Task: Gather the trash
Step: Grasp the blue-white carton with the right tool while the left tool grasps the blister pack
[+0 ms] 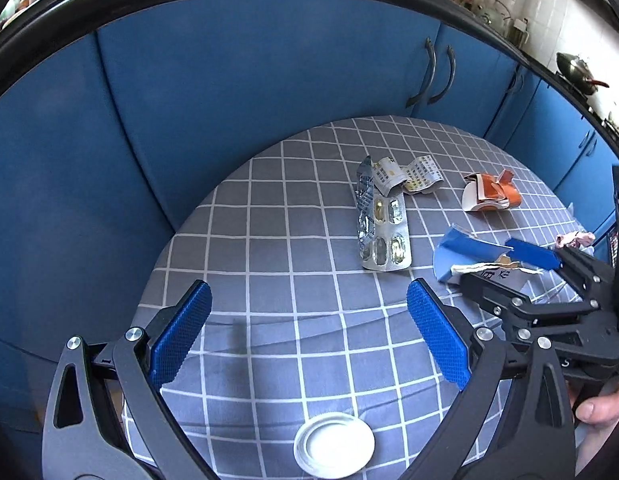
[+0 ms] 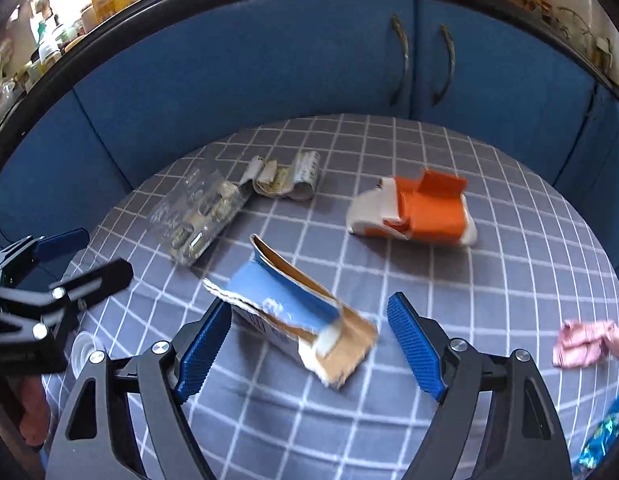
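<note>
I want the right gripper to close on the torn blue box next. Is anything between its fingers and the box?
Nothing visible. The right gripper is open and the blue box already lies between its fingers, touching the left pad. The blister pack and orange box lie farther off.

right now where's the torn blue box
In the right wrist view the torn blue box lies on the checked tablecloth between the right gripper's open fingers, nearer than the orange box.

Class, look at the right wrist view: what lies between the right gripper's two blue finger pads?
The torn blue-and-white cardboard box lies between the open right gripper pads, on the grey checked tablecloth.
</note>
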